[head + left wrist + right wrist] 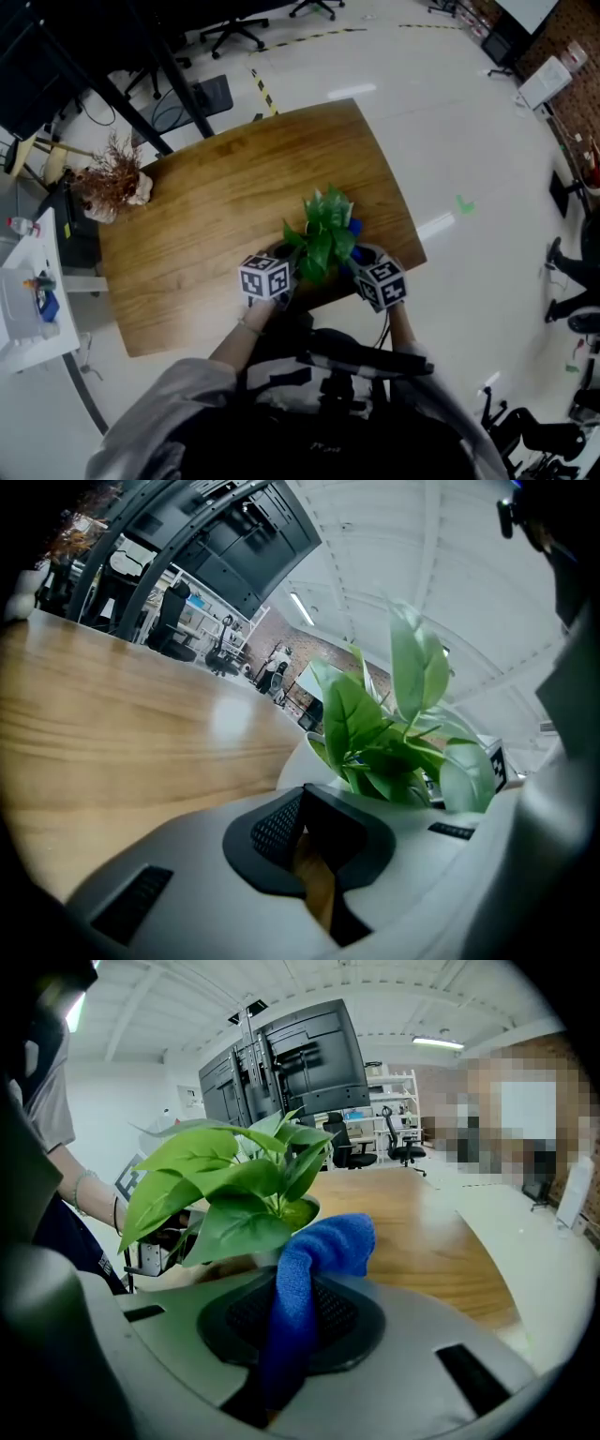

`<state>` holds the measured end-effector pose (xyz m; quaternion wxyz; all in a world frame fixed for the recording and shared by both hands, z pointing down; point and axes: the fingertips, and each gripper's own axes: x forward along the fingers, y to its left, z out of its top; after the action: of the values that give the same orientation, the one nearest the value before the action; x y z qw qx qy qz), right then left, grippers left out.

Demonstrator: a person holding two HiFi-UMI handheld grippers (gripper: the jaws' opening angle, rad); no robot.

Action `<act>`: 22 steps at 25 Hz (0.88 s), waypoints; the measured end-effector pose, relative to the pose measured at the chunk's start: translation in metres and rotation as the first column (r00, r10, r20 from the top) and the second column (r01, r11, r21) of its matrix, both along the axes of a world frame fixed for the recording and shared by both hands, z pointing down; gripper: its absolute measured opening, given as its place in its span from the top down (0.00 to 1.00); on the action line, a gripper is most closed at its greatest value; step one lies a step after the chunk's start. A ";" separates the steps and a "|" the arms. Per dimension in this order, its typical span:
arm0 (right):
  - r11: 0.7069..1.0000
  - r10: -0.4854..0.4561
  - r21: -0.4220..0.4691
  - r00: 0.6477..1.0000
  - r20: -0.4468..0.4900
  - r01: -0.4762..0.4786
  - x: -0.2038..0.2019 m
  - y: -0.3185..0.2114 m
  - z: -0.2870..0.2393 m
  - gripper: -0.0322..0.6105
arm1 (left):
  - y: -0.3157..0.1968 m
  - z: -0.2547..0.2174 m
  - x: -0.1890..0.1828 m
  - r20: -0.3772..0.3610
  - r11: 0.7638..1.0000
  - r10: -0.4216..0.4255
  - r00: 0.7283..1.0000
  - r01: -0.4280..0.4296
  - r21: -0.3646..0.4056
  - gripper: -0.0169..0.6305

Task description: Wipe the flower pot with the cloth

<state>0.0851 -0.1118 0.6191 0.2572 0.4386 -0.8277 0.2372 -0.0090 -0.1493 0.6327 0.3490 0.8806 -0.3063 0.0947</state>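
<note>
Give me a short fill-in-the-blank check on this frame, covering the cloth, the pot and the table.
1. The right gripper is shut on a ___ cloth.
2. The pot holds a plant with ___ leaves.
3. The pot stands on a ___ table.
Missing words: blue; green; wooden.

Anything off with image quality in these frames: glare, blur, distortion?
Head view: the wide-angle lens bends the table edges, and there are glare streaks on the floor. Left gripper view: heavy fisheye, dark corners, a soft sheen on the table, the plant sharp. Right gripper view: dark corners, a mosaic patch at the right, the blue cloth crisp.
</note>
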 end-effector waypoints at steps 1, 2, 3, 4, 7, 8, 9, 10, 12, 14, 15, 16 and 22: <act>1.000 -0.003 -0.006 1.000 0.001 0.003 -0.005 0.002 0.002 0.85 | -0.003 0.000 -0.002 -0.007 1.000 -0.005 1.000 0.005 0.001 0.96; 1.000 -0.007 -0.014 1.000 0.001 0.007 -0.010 0.004 0.005 0.85 | -0.006 0.000 -0.005 -0.015 1.000 -0.010 1.000 0.010 0.001 0.96; 1.000 -0.009 -0.022 1.000 0.001 0.009 -0.015 0.006 0.007 0.85 | -0.009 0.001 -0.008 -0.021 1.000 -0.017 1.000 0.017 0.002 0.96; 0.999 -0.012 -0.030 1.000 0.004 0.012 -0.021 0.008 0.009 0.85 | -0.012 0.001 -0.010 -0.027 1.000 -0.025 0.999 0.025 0.004 0.96; 0.999 -0.021 -0.035 1.000 0.021 0.022 -0.037 0.012 0.011 0.85 | -0.019 0.002 -0.015 -0.038 0.999 -0.045 0.998 0.045 0.009 0.96; 0.999 -0.025 -0.037 0.999 0.021 0.026 -0.041 0.013 0.013 0.85 | -0.021 0.003 -0.016 -0.042 0.999 -0.048 0.998 0.048 0.011 0.96; 0.999 -0.029 -0.041 0.999 0.021 0.030 -0.045 0.014 0.015 0.85 | -0.024 0.004 -0.017 -0.045 0.999 -0.049 0.998 0.050 0.011 0.96; 0.998 -0.034 -0.045 0.999 0.020 0.035 -0.050 0.015 0.017 0.85 | -0.028 0.005 -0.019 -0.048 0.999 -0.051 0.998 0.052 0.011 0.96; 0.998 -0.045 -0.051 0.999 0.019 0.046 -0.058 0.016 0.020 0.85 | -0.034 0.005 -0.021 -0.063 0.998 -0.055 0.997 0.056 0.010 0.96; 0.997 -0.048 -0.057 0.999 0.021 0.049 -0.064 0.018 0.019 0.85 | -0.040 0.004 -0.023 -0.083 0.998 -0.057 0.995 0.058 0.009 0.96; 0.997 -0.043 -0.060 0.999 0.022 0.045 -0.066 0.019 0.019 0.85 | -0.043 0.002 -0.023 -0.091 0.998 -0.057 0.994 0.058 0.009 0.96; 0.997 -0.036 -0.063 0.999 0.025 0.037 -0.066 0.019 0.018 0.85 | -0.046 0.001 -0.023 -0.095 0.998 -0.057 0.994 0.059 0.010 0.96; 0.998 0.028 -0.053 0.999 0.029 -0.026 -0.034 0.024 0.008 0.85 | -0.044 -0.009 -0.037 -0.091 0.994 -0.109 0.990 0.111 0.020 0.96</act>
<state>0.0513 -0.0875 0.6271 0.2532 0.4394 -0.8189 0.2688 -0.0460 -0.1930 0.6237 0.3559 0.8701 -0.3394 0.0316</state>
